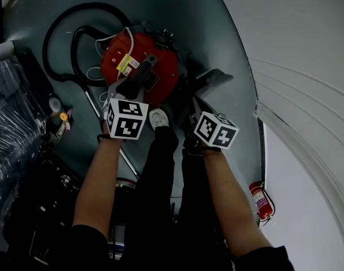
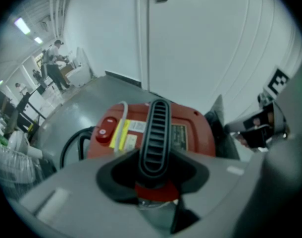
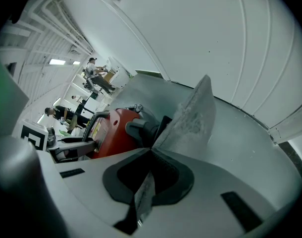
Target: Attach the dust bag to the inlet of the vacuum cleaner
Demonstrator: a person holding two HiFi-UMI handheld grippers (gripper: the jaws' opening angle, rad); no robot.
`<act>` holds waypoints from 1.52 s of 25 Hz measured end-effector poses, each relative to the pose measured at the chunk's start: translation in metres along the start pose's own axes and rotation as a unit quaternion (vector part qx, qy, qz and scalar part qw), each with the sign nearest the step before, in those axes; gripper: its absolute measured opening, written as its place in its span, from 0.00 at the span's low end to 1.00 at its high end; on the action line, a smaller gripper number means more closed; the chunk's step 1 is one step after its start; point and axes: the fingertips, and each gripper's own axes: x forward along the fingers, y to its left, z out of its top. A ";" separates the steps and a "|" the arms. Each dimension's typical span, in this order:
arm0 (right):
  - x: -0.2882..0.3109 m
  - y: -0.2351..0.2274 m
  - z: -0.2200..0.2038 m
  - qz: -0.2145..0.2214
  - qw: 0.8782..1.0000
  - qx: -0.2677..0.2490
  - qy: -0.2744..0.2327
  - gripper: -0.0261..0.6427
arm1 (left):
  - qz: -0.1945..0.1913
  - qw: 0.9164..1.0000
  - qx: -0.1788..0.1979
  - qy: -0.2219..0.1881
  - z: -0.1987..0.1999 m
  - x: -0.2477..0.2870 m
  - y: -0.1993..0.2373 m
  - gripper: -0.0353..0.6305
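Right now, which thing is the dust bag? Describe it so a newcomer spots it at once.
Find the red vacuum cleaner on the grey floor, its black handle clamped in the left gripper. Just right of it stands the dust bag: a pale grey, fuzzy, flat sheet pinched in the right gripper, unlike the glossy red body.

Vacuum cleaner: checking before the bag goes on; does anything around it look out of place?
Nothing looks spilled or broken. A loose white cord lies across the red top of the vacuum cleaner, beside the handle that the left gripper clamps. The dust bag is pinched in the right gripper, alongside.
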 end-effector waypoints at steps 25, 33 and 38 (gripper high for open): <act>0.013 0.003 0.002 -0.006 1.000 0.013 0.002 0.04 | 0.004 1.000 -0.002 -0.005 0.000 0.000 -0.001 0.29; 0.001 -0.003 0.003 -0.039 0.999 0.002 -0.010 0.05 | 0.007 1.000 -0.004 -0.008 0.000 0.000 0.000 0.29; -0.006 -0.007 0.010 -0.056 0.998 -0.013 -0.038 0.14 | 0.009 1.000 -0.005 -0.007 0.000 0.000 0.000 0.29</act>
